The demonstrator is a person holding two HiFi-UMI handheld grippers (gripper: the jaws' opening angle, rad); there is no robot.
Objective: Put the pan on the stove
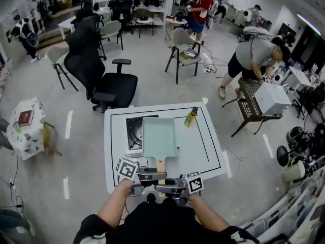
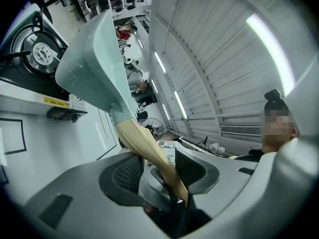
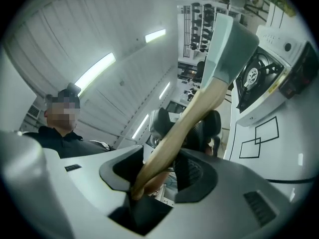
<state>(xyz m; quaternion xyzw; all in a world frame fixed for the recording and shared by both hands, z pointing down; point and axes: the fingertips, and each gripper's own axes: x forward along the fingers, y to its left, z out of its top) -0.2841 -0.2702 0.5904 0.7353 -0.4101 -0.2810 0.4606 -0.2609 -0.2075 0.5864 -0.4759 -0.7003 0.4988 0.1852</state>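
Left claw (image 2: 155, 168) and right claw (image 3: 167, 159) both clamped on the wooden handle (image 1: 161, 165) of pan (image 1: 159, 136). Pan held up, overlapping right edge of stove (image 1: 133, 132) on table (image 1: 213, 156). Yellow bottle (image 1: 191, 117) right of stove.

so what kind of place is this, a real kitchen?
Not a kitchen; probably a lab or open office set up for recording. A portable stove sits on a white table marked with black lines, office chairs stand beyond it, and a person bends over gear nearby.
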